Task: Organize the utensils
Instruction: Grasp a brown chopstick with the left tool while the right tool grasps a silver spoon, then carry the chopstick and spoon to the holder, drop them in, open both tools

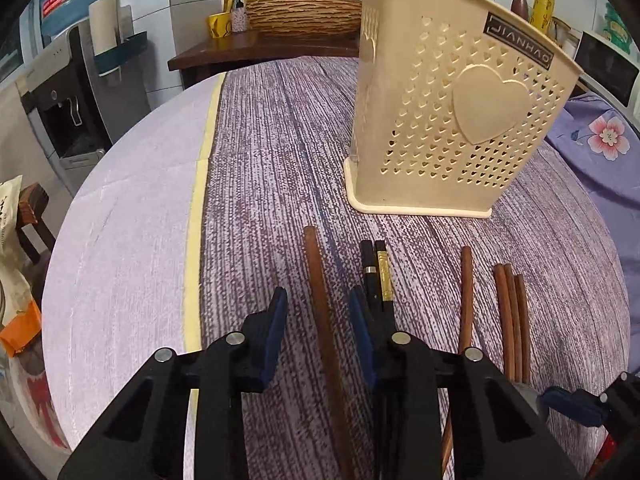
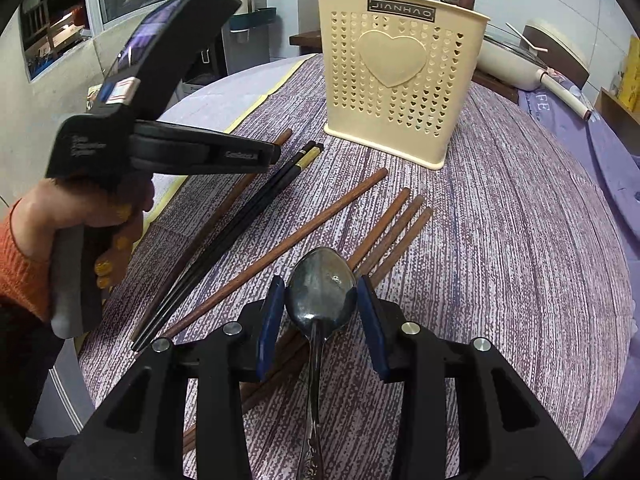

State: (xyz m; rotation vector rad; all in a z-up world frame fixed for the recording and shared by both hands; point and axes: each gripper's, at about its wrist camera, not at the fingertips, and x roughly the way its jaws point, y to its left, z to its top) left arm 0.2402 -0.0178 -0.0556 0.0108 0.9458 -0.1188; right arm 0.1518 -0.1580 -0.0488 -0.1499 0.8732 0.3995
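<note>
A cream perforated utensil holder (image 1: 452, 120) with a heart stands on the purple cloth; it also shows in the right wrist view (image 2: 396, 76). My left gripper (image 1: 320, 328) is open, its fingers either side of one brown chopstick (image 1: 320, 300) on the cloth. Black chopsticks (image 1: 376, 276) lie just right of it, with more brown chopsticks (image 1: 512, 320) further right. My right gripper (image 2: 321, 304) is open around the bowl of a metal spoon (image 2: 322, 292) that lies on the cloth. Brown chopsticks (image 2: 316, 228) and black chopsticks (image 2: 260, 208) lie ahead of it.
The round table's edge (image 1: 120, 208) curves at the left, with a water dispenser (image 1: 68, 100) beyond. A floral cloth (image 1: 600, 140) lies at the right. A pan with a lid (image 2: 532, 56) sits behind the holder. The left gripper's body (image 2: 160, 120) hangs above the chopsticks.
</note>
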